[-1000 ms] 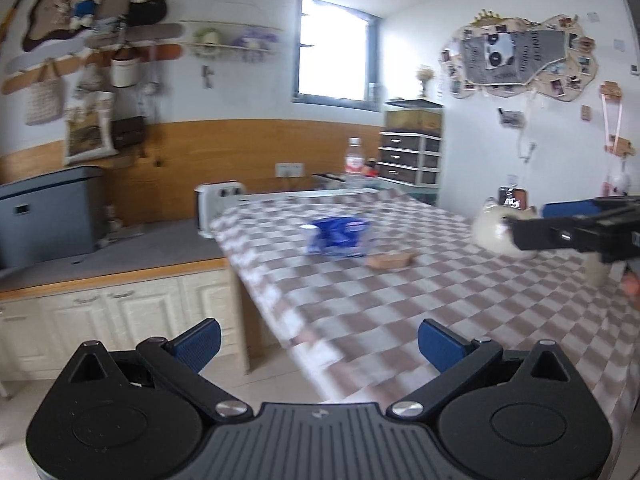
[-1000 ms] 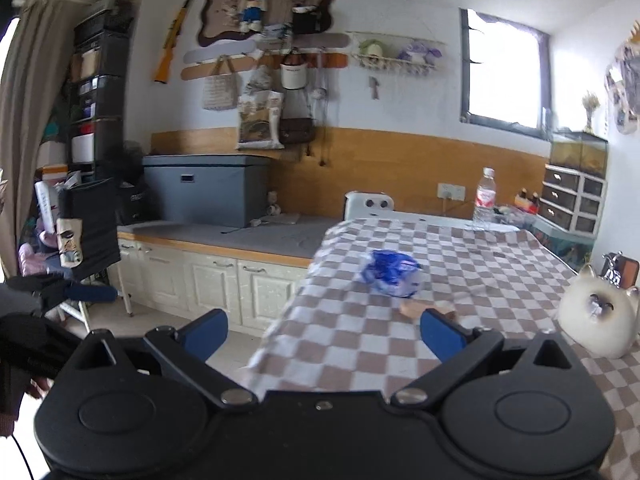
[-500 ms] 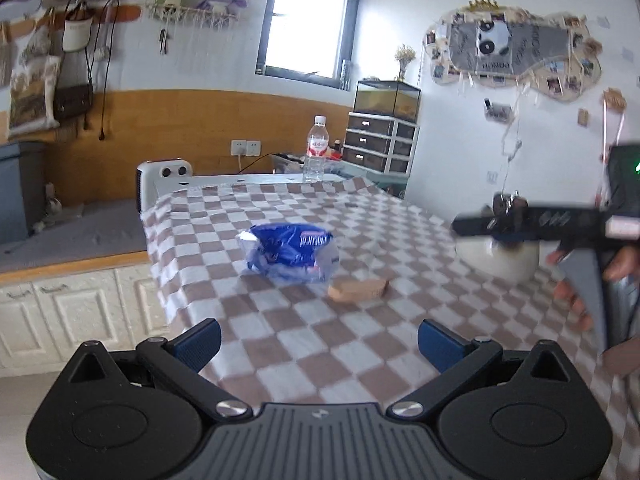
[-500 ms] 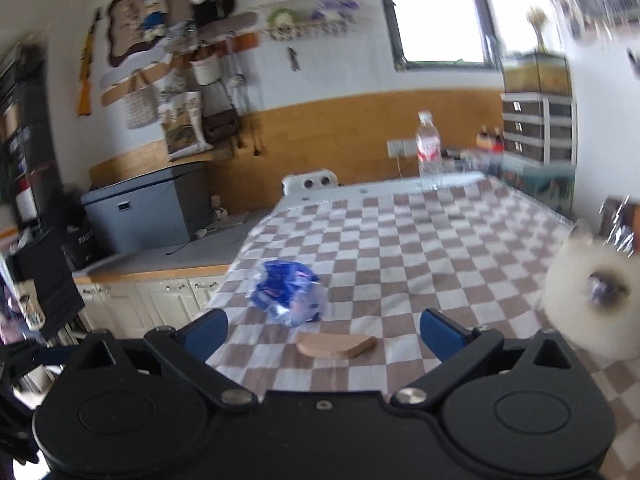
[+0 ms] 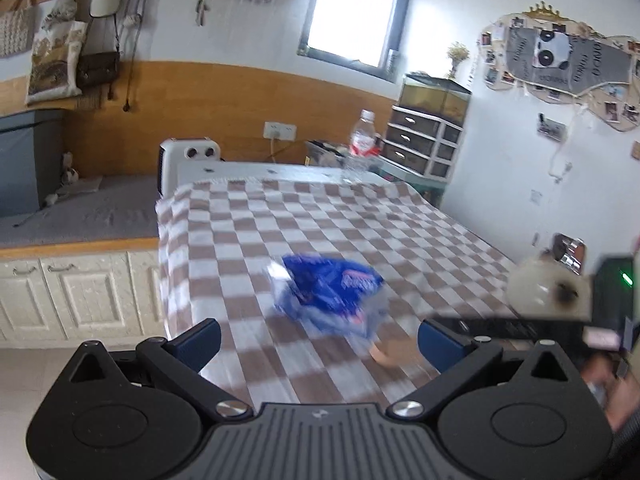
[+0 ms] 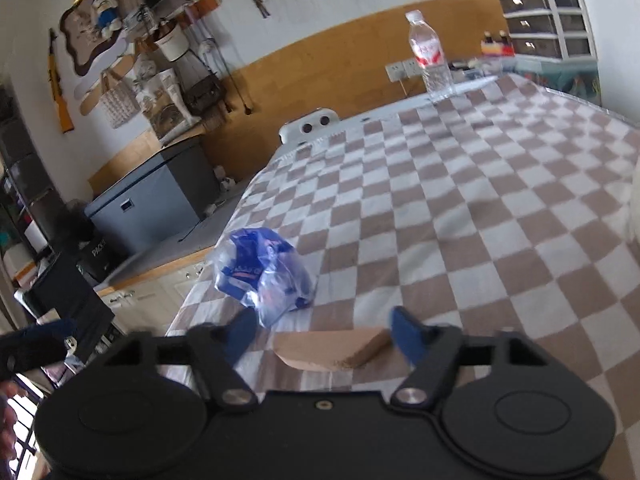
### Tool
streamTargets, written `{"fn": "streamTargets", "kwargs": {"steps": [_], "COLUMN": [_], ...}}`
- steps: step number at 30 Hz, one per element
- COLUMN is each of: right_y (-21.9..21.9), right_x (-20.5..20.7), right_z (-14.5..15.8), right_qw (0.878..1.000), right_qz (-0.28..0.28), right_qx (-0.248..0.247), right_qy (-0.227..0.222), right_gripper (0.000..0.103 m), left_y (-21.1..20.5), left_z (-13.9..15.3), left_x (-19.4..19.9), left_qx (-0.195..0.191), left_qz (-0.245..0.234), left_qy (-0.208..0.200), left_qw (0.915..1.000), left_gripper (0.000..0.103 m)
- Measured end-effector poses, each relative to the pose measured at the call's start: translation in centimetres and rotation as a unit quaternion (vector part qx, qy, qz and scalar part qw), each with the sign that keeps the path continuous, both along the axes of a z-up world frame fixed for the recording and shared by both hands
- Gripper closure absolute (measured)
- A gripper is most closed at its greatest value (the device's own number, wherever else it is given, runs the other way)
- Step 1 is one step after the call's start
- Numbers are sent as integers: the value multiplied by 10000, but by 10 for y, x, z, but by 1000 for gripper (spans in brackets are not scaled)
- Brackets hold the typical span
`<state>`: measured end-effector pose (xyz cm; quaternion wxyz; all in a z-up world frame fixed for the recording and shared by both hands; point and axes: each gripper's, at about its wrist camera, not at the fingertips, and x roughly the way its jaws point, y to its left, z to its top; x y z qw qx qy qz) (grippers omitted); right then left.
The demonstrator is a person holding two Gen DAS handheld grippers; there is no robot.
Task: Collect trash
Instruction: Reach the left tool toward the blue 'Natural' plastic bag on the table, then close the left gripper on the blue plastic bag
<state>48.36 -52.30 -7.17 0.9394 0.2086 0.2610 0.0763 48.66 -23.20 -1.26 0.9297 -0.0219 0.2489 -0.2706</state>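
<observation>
A crumpled blue plastic wrapper (image 5: 330, 294) lies on the checkered tablecloth (image 5: 320, 216); it also shows in the right wrist view (image 6: 262, 276). A tan wedge-shaped piece (image 6: 332, 350) lies just in front of it, partly seen in the left wrist view (image 5: 390, 352). My left gripper (image 5: 318, 342) is open and empty, just short of the wrapper. My right gripper (image 6: 326, 334) is open, its blue pads either side of the tan piece, not closed on it. The right gripper's body (image 5: 520, 326) crosses the left wrist view at the right.
A water bottle (image 6: 432, 60) stands at the table's far end. A white round ornament (image 5: 548, 288) sits at the table's right side. A white appliance (image 5: 188, 160) and grey box (image 6: 156, 196) stand on the counter to the left. Drawers (image 5: 424, 144) stand behind.
Both grippers have moved forward and down toward the table. The wrapper and tan piece are now much closer, and the right gripper's pads now flank the tan piece.
</observation>
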Motion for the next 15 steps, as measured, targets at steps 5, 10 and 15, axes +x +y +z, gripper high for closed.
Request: {"fn": "streamTargets", "kwargs": {"steps": [5,10,15], "right_y": [-11,-28,-43], "right_x": [1,10,17], "right_z": [-11,-26,-35], "right_qw": [9992,9961,9918], "right_qz": [131,90,32], "right_qx": [352,857,1211], "right_qy": [-103,-176,-401], "right_gripper": [39,39,37], "left_y": [-10,-35,-72], "left_z": [-9,-27,-40], "left_x": [31,60,77], "left_qx": [-195,-423,39], "left_qz": [542,885,810], "left_qy": [62,287,107], "left_qw": [9983,9948,9966], "left_gripper": [0,0,0]}}
